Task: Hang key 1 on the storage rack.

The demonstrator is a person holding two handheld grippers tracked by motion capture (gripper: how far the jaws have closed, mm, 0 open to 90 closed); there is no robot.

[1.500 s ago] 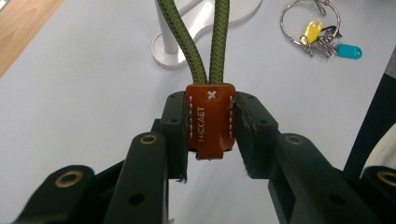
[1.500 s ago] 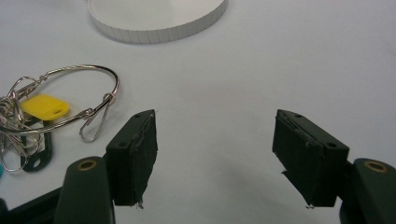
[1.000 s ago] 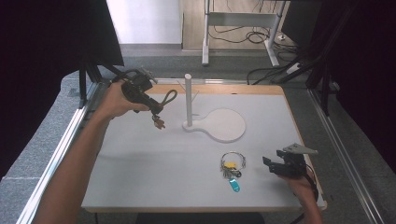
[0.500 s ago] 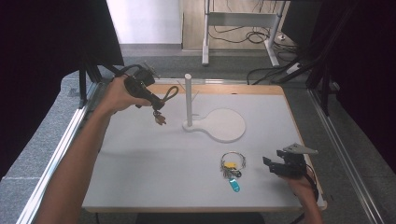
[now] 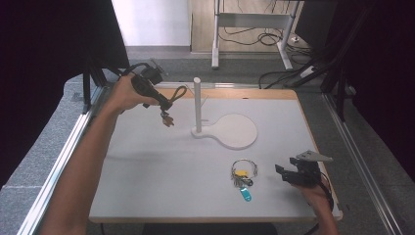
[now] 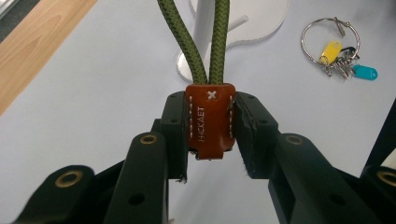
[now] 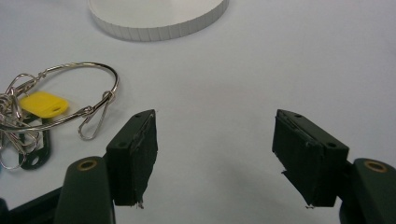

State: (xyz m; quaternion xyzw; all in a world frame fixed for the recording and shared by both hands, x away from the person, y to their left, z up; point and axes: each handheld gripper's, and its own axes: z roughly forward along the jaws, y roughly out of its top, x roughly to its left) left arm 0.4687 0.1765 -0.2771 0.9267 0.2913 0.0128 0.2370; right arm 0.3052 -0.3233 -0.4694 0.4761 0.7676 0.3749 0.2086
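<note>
The white table [image 5: 161, 176] stood in a room with a grey floor, and dark cables lay under a desk at the back.

At the left, the left tool [image 6: 210, 140] was held up in the air over the far left part of the table. Its jaws were closed tight on the brown leather tab [image 6: 210, 119] of a green cord loop [image 6: 201, 42]. The cord hung near the white post [image 5: 197, 105], a little to its left. The post stood up from a flat white stand [image 5: 235, 131] with a round end.

It looked like the loop was meant to go over the post. To do that well, the person would need to lift the loop above the top of the post, keep it wide open, and then lower it straight down.

Near the front lay a key ring [image 5: 244, 174] with a yellow tag [image 7: 44, 105] and a blue tag [image 5: 246, 196].

At the right, the right tool [image 7: 215, 154] sat low near the table's front right corner, just beside the keys. Its jaws were wide apart and held nothing.

The top of the loop was cut off in the left gripper view, and in the high view it was too small to see how wide it was. The small keys were a jumble and hard to count.
</note>
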